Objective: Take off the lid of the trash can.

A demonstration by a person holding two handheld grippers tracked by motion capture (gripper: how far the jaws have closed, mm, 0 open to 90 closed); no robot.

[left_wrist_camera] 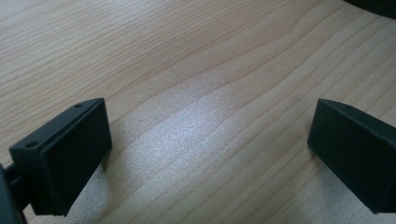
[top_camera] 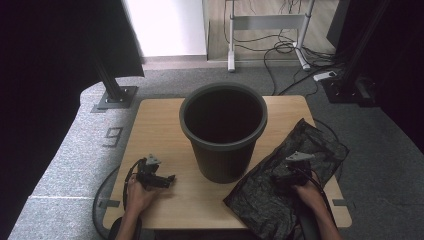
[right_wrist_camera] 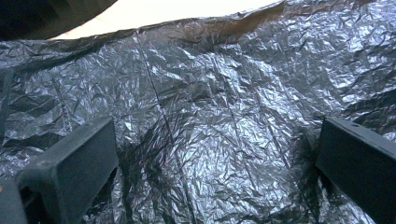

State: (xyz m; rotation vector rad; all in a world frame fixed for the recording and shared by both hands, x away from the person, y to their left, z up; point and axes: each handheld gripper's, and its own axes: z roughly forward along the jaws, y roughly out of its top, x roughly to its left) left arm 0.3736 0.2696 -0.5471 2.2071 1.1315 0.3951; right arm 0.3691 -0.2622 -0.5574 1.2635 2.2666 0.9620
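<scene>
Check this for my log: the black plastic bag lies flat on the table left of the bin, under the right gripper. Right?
Not quite. The bag lies right of the bin, as the high view shows. It is flat on the table, under the right gripper.

Your forearms leave the high view's bottom edge, the black bag overhangs the table there, and the bin's floor is lost in shadow.
</scene>
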